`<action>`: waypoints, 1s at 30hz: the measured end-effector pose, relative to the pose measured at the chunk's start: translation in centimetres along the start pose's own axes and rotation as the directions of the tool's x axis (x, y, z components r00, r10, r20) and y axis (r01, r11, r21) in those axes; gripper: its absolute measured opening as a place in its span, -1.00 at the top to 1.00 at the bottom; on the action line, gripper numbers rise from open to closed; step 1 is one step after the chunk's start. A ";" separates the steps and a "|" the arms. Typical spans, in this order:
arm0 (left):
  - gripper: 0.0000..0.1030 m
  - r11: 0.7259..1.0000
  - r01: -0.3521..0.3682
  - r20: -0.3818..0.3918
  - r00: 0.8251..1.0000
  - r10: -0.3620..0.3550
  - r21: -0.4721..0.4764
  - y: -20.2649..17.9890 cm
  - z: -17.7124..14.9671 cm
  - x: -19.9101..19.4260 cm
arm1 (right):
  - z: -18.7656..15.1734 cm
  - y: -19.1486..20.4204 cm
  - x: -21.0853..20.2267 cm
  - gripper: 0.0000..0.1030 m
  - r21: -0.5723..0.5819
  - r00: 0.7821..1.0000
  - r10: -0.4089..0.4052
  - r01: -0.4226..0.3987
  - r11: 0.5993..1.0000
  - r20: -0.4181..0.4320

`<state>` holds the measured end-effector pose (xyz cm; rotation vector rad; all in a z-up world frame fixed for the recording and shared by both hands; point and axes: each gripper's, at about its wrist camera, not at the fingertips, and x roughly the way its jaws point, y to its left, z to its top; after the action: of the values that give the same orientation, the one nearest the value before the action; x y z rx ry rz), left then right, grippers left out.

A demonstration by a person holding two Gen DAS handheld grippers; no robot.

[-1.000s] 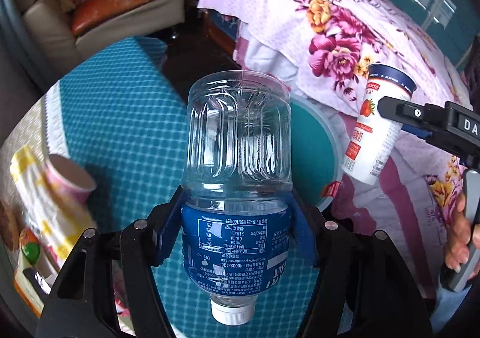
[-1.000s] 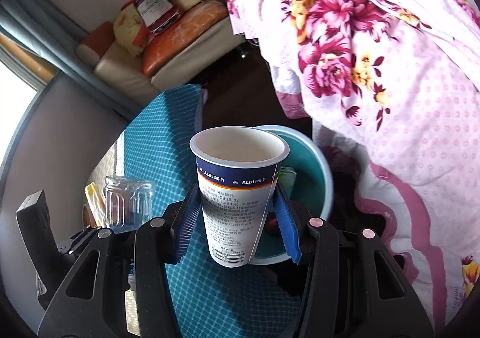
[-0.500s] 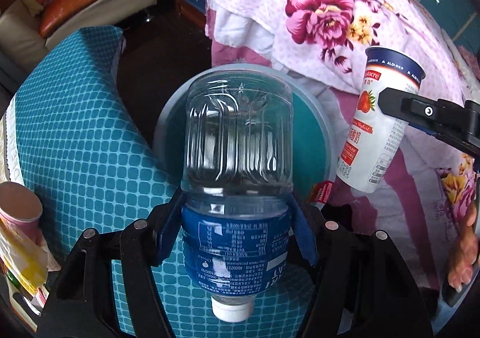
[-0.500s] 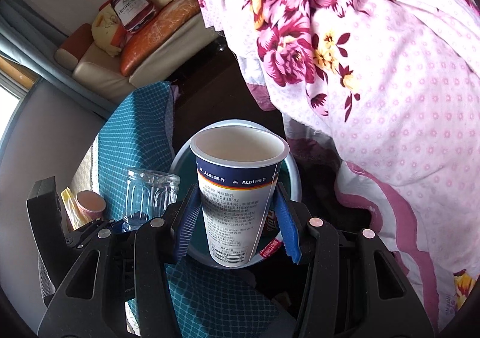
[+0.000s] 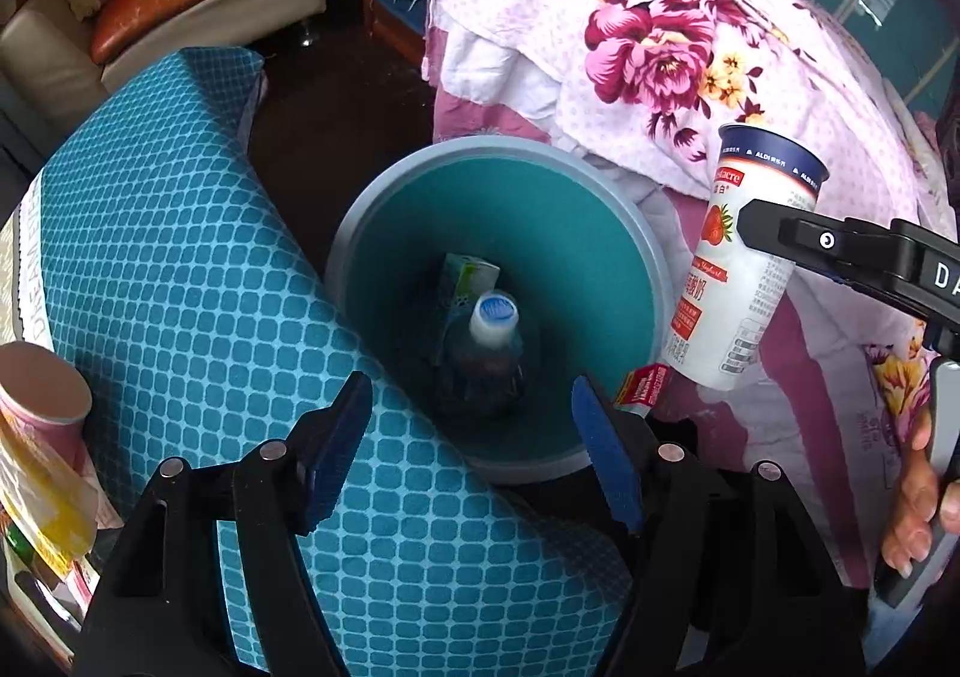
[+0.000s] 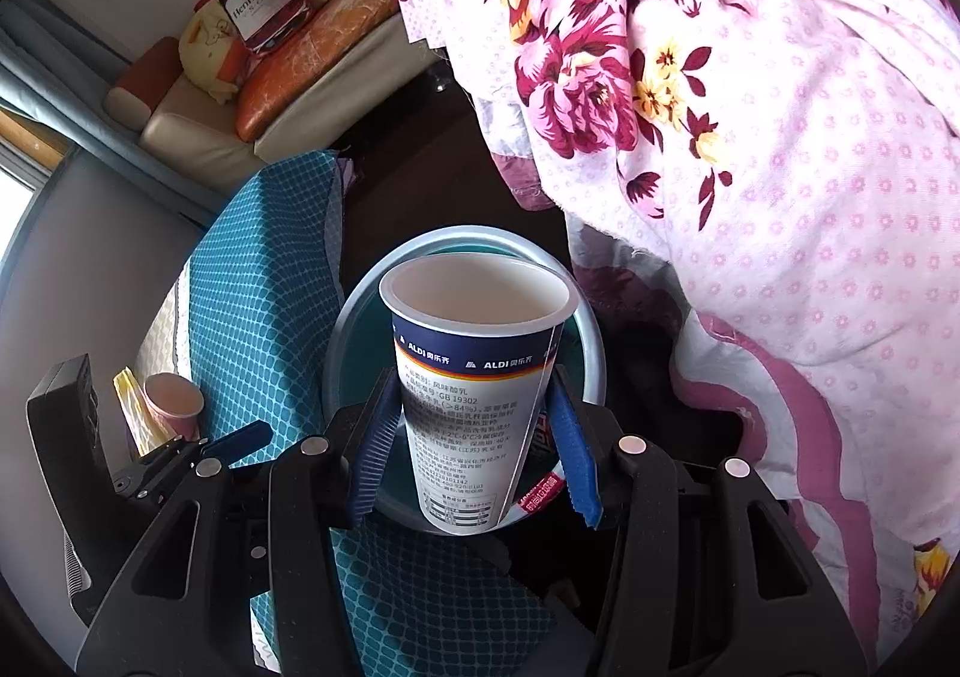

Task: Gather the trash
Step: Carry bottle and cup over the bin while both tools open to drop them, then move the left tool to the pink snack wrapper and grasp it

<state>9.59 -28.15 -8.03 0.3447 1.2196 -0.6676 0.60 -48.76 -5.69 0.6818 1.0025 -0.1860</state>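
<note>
Looking down through the left wrist view, we see the left gripper (image 5: 471, 431) with its blue-padded fingers (image 5: 336, 446) spread and nothing between them; its jaws have just been opening. Directly below the gap stands the round teal bin (image 5: 384, 209), grey at the rim, placed on the dark floor between the blue checked tabletop (image 5: 180, 281) and the flowered quilt (image 5: 690, 35). Inside the bin we find the plastic bottle (image 5: 483, 359), its white cap facing up at us, and just behind it a green-and-white carton (image 5: 465, 278). A small red packet (image 5: 645, 386) hangs at the bin's right rim.

At the right of the same view, we see the right gripper holding the yoghurt cup (image 5: 741, 263) over the bin's right rim, tilted, with a person's hand (image 5: 918, 497) on the gripper's handle.

Turning to the right wrist view, we note the right gripper (image 6: 474, 443) pinching the yoghurt cup (image 6: 474, 395) at its lower half, both blue pads (image 6: 375, 449) pressed against the cup wall. The cup stands open mouth up, white inside, with the bin's rim (image 6: 591, 335) showing behind it.

Near the left edge of the tabletop we see a pink paper cup (image 5: 42, 401) and, beside it, yellow wrappers (image 5: 48, 491). A beige sofa (image 6: 198, 131) with orange cushions stands beyond the far edge of the tabletop.
</note>
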 end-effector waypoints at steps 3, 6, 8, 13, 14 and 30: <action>-0.36 1.000 0.007 0.017 1.000 -0.007 -0.019 0.7 -0.8 -1.2 | -0.1 0.6 -0.1 0.08 -0.012 1.000 -0.004 0.004 1.000 -0.004; -0.36 0.999 0.003 0.045 0.999 -0.001 -0.041 1.7 -1.8 -2.7 | -0.1 1.2 -0.1 0.08 -0.027 1.000 -0.005 0.005 1.000 -0.006; -0.42 0.998 0.001 0.059 0.998 0.002 -0.061 2.3 -2.4 -3.6 | -0.2 1.7 0.0 0.08 -0.036 1.000 -0.006 0.006 0.999 -0.010; -0.66 0.991 -0.003 0.106 0.994 0.017 -0.130 4.6 -4.3 -5.9 | -0.6 3.2 0.8 0.08 -0.061 0.999 -0.007 0.005 0.998 -0.034; -0.66 0.990 0.000 0.109 0.994 0.015 -0.143 5.0 -4.6 -6.2 | -0.8 3.5 0.9 0.08 -0.066 0.999 -0.008 0.005 0.998 -0.039; -0.73 0.951 -0.067 0.175 0.977 0.125 -0.303 12.0 -10.8 -11.4 | -3.3 9.1 0.9 -0.37 -0.161 0.995 -0.007 -0.009 0.987 -0.096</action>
<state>6.98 -9.49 -2.09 0.0860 1.0905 -0.4149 2.76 -39.46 -3.59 0.5469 1.0972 -0.0702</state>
